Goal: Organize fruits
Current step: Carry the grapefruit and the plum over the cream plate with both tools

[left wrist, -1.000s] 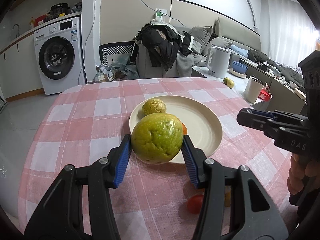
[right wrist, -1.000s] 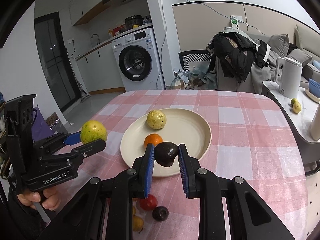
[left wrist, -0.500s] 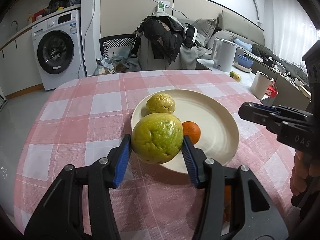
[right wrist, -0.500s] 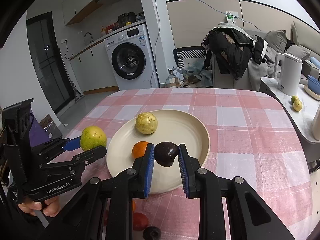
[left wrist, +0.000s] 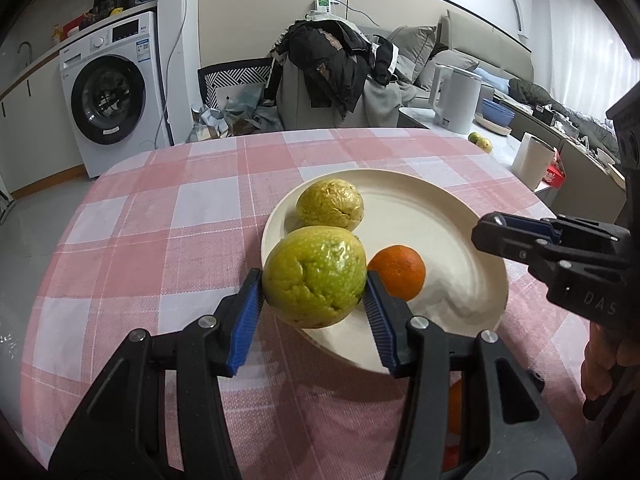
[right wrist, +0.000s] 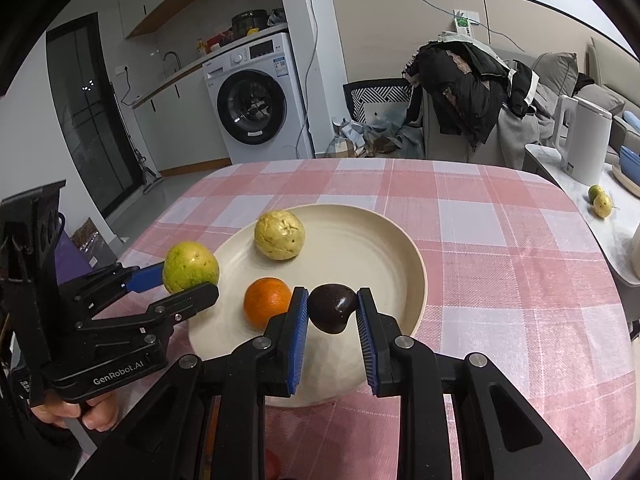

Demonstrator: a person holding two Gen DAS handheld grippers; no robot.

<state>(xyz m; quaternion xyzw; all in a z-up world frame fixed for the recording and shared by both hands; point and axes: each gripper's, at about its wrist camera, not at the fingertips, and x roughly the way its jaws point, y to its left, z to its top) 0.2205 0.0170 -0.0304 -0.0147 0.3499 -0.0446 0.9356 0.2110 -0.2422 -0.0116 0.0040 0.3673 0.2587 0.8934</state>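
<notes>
My left gripper (left wrist: 314, 286) is shut on a green-yellow round fruit (left wrist: 316, 276), held just above the near left rim of a cream plate (left wrist: 448, 232). On the plate lie a wrinkled yellow fruit (left wrist: 330, 204) and an orange (left wrist: 396, 272). My right gripper (right wrist: 333, 312) is shut on a small dark purple fruit (right wrist: 332, 307), hanging over the plate (right wrist: 360, 248) beside the orange (right wrist: 267, 302). In the right wrist view the left gripper (right wrist: 188, 286) with its green fruit (right wrist: 190, 266) sits at the plate's left edge. The right gripper (left wrist: 504, 234) shows at right in the left wrist view.
A round table with a pink checked cloth (left wrist: 160, 240) carries the plate. More small fruit (left wrist: 454, 408) lie on the cloth near the front edge, mostly hidden by the grippers. Beyond the table stand a washing machine (right wrist: 256, 108), a chair piled with clothes (right wrist: 464, 92) and a side counter with a kettle (right wrist: 588, 144).
Both grippers have moved forward and lower toward the plate, each still holding its fruit. The plate looks larger and nearer, and the loose fruit on the cloth slipped under the grippers.
</notes>
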